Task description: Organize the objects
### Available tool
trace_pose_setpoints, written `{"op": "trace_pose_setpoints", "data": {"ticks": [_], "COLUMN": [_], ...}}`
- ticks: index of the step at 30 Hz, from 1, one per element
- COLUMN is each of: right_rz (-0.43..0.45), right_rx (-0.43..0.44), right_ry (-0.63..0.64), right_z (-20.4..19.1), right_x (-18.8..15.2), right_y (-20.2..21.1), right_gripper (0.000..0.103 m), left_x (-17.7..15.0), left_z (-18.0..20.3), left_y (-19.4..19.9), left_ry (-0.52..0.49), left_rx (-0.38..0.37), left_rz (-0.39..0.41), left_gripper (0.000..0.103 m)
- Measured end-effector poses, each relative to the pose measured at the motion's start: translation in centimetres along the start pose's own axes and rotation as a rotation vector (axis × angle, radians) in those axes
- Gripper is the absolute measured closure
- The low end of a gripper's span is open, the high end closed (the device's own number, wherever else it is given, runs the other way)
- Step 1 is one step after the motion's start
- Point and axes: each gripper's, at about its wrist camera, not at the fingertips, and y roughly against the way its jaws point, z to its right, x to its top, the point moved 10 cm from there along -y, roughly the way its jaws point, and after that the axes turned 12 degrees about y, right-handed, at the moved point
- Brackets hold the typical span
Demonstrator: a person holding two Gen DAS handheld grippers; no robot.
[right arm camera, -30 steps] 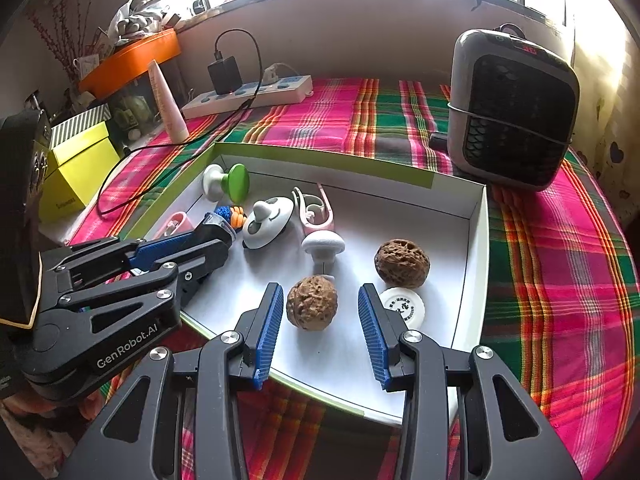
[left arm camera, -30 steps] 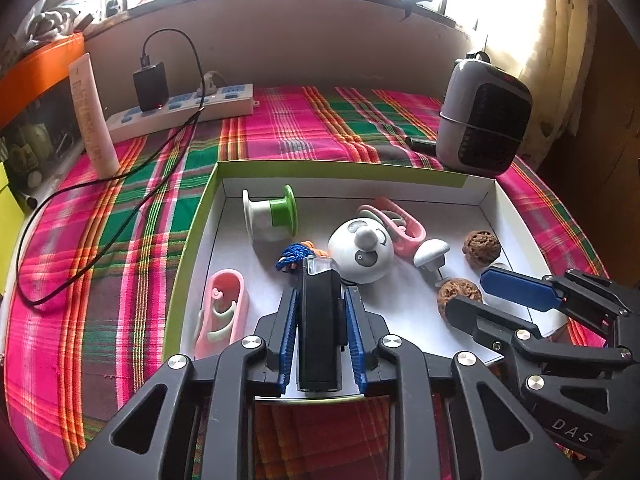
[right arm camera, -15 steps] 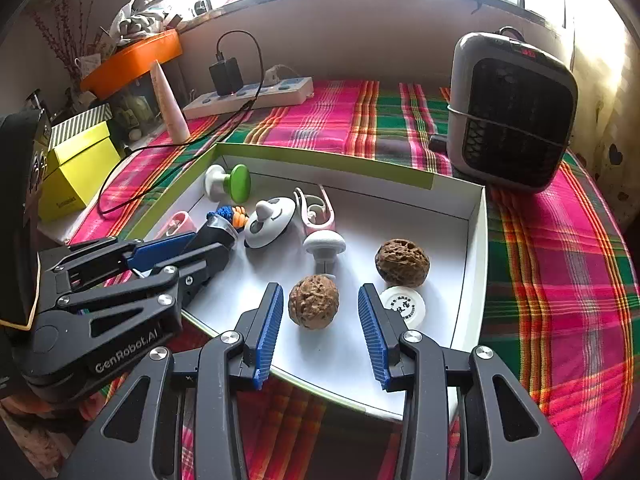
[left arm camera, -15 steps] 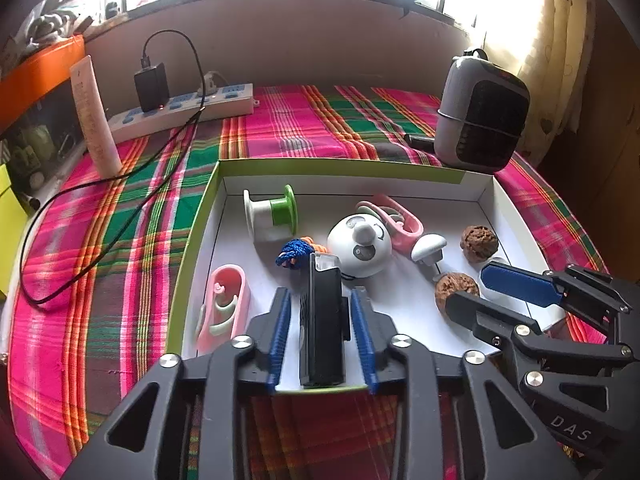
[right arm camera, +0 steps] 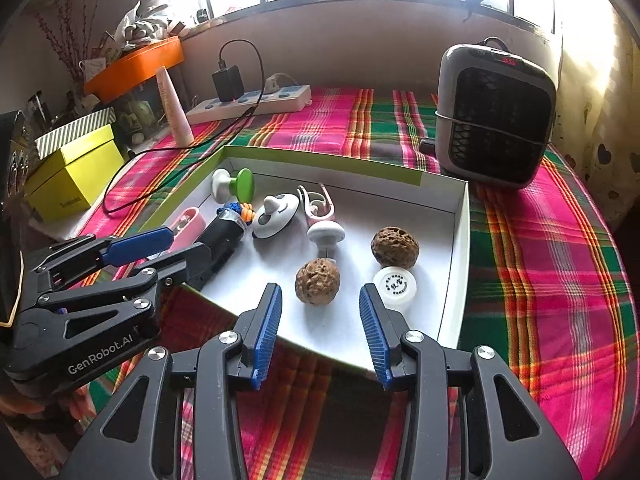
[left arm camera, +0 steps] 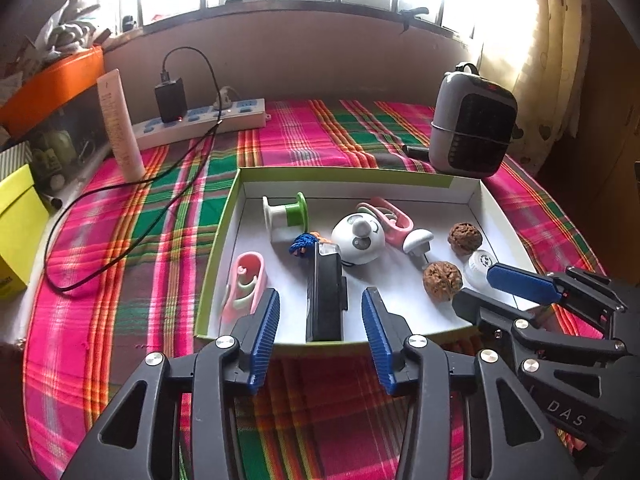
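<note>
Closest to the camera, the left gripper (left arm camera: 320, 316) has its blue pads spread, the jaws having just been opening, and the black rectangular gadget (left arm camera: 325, 296) lies between them in the tray with clear gaps on both sides, so nothing is pinching it. It lies lengthwise at the near edge of the white tray (left arm camera: 224, 248), a shallow box with a green rim sitting on a pink and green plaid cloth (left arm camera: 120, 240). The right gripper (right arm camera: 320, 312) is also parted, hovering at the near side of the tray with the closer walnut (right arm camera: 317, 281) just beyond its tips, not touched. A small white round lid (right arm camera: 395, 283) sits right beside that walnut, and the second walnut (right arm camera: 395, 247) is just behind it. On the left side of the tray there's a pink clip thing (left arm camera: 244, 284), then a blue and orange cord knot (left arm camera: 304, 242) at the far end of the black gadget. Further in: a white panda-face piece (left arm camera: 360, 239), a white mushroom-shaped knob (left arm camera: 418, 240), a pink loop (left arm camera: 388, 218) and a white and green spool (left arm camera: 286, 218). Beyond the tray, a grey heater (right arm camera: 494, 114) stands on the right, and a power strip (left arm camera: 200, 122) with a black charger (left arm camera: 171, 94) plugged in lies at the back left, next to a white tube (left arm camera: 120, 128) standing upright.
</note>
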Motion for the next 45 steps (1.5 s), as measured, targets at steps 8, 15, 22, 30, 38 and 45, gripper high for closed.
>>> {"op": "trace_pose_setpoints", "data": {"ticks": [8,15,22,30,38,45], "right_rz": [0.031,0.044,0.008,-0.040,-0.071,-0.098], "right_rx": [-0.022,-0.071,-0.083,-0.094,-0.121,-0.149], "right_ry": [-0.012,0.010,-0.015,-0.047,-0.045,-0.063], "right_z": [-0.3,-0.9,-1.2,-1.4,-1.7,-0.9], "right_x": [-0.4,-1.2,-3.5,-6.3,-7.7,-8.6], "right_y": [1.8,3.2,3.6,3.5,3.8,3.8], "right_gripper": [0.061,0.061,0.053,0.050,0.050,0.050], "left_x": [-0.7,-2.5,-5.0,-7.7,-8.8,-8.8], "left_z": [-0.4,-0.3,-0.4,-1.2,-1.5,-1.5], "left_y": [2.1,3.2,3.5,3.4,3.6,3.6], "left_ry": [0.008,0.029,0.029,0.054,0.070,0.075], "left_rx": [0.028,0.047,0.072,0.100,0.090,0.086], "left_rz": [0.041,0.037,0.009,-0.024,-0.029,-0.032], "left_gripper": [0.061,0.061,0.061,0.061,0.060,0.058]}}
